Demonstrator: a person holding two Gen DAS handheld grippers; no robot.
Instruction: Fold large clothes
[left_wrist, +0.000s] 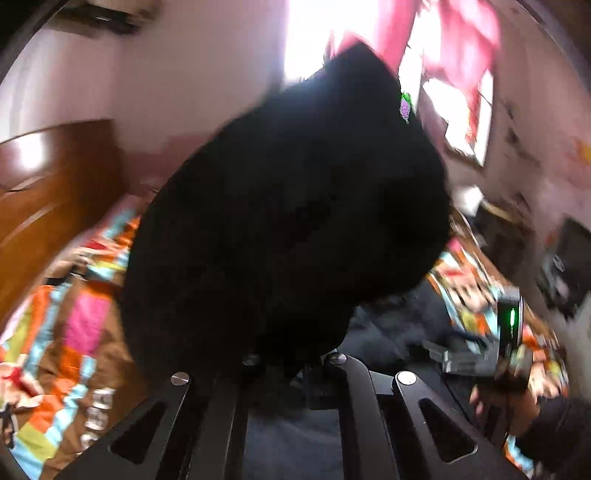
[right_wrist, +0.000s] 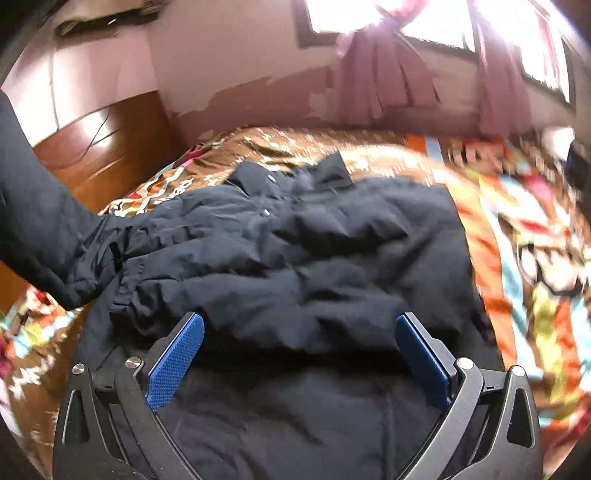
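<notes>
A dark navy padded jacket (right_wrist: 295, 251) lies spread on a bed with a colourful bedspread (right_wrist: 517, 236). My right gripper (right_wrist: 299, 321) hovers open just over the jacket's near part, its blue pads (right_wrist: 177, 354) wide apart with nothing pressed between them. One sleeve (right_wrist: 40, 206) rises off the bed at the left edge. In the left wrist view, a bunched black part of the jacket (left_wrist: 288, 206) fills the middle, lifted in front of the camera. My left gripper (left_wrist: 291, 363) is shut on it, its fingertips buried in the cloth. The picture is blurred.
A brown wooden headboard (right_wrist: 107, 147) stands at the bed's left end. Behind the bed is a pink wall with peeling paint (right_wrist: 240, 66), a bright window and pink curtains (right_wrist: 384, 81). The right gripper's body (left_wrist: 511, 325), with a green light, and a hand (left_wrist: 517, 406) show at the right.
</notes>
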